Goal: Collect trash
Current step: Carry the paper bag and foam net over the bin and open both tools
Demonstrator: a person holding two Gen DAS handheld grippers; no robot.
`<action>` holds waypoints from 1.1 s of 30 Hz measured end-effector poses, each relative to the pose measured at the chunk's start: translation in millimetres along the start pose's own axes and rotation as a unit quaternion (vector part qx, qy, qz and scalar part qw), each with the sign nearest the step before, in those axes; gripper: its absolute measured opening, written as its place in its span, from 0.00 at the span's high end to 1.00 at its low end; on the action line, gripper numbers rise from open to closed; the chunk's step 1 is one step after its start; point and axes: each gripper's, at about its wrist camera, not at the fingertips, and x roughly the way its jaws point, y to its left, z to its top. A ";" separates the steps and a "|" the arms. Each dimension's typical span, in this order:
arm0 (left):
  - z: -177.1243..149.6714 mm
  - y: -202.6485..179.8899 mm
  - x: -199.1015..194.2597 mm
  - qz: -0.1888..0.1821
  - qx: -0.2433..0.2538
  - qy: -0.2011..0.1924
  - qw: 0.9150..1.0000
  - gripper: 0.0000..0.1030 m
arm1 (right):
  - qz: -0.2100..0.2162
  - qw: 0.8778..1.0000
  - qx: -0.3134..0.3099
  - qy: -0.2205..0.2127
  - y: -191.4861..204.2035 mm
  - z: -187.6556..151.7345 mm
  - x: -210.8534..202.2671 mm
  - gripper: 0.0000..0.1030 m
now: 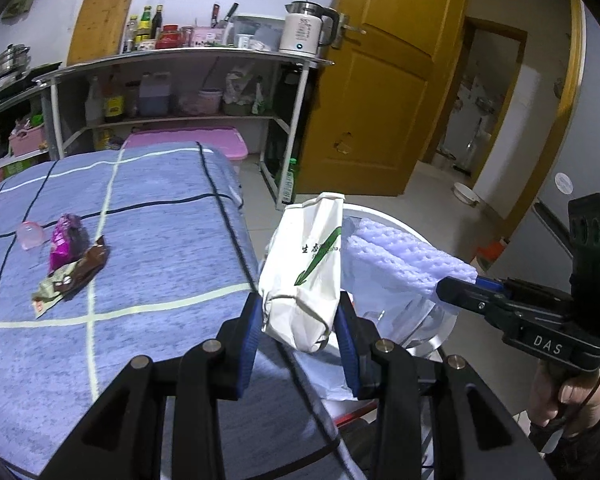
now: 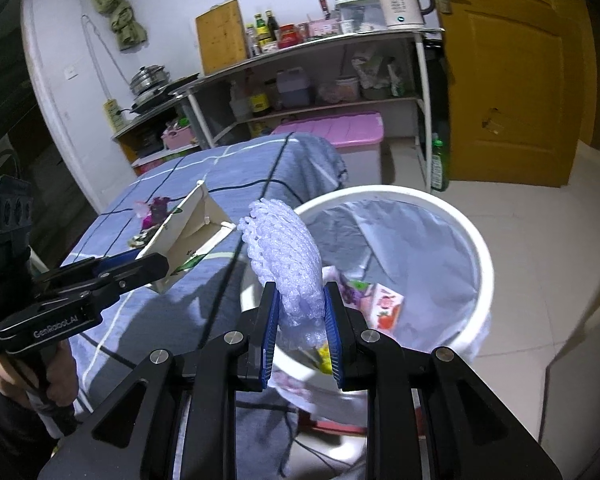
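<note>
At the near right edge of the table (image 1: 148, 216), which is draped in a blue woven cloth with pale and dark grid lines, both grippers carry trash toward the round white plastic bin (image 2: 482, 256) lined with a thin translucent bag. The left gripper (image 1: 300, 320) has its blue ribbed pads pressed on the lower end of a crumpled white paper bag with green print (image 1: 304, 268), jaws partly closed around it. The right gripper (image 2: 302, 312) pinches a lilac foam fruit net (image 2: 288, 256), soft and knobbly, jaws narrow and squeezing it in.

The paper bag hangs near the bin's rim rather than clearly over the opening; let go there, it could land on the table edge or slide to the tiled floor. The foam net is light and springy, so it may cling to a ribbed pad or bounce off the rim. The two grippers are close together, and a clash could knock either piece loose.

Inside the bin lie colourful cartons and wrappers. Far left on the table remain a glossy magenta foil packet (image 1: 66, 242), a brown wrapper (image 1: 86, 266), a flat olive-green wrapper (image 1: 48, 294) and a small clear pink plastic cup (image 1: 30, 234), all thin and crinkly, likely slippery to pinch.
</note>
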 end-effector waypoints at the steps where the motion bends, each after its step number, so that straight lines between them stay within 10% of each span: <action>1: 0.8 -2.0 2.2 -0.002 0.001 0.002 1.000 0.64 | -0.002 1.000 0.003 0.000 -3.6 -0.7 -0.3 0.77; 33: 2.4 -33.4 67.4 -0.033 0.032 0.073 0.996 0.58 | -0.034 0.997 0.046 0.054 -51.4 -11.4 31.7 0.74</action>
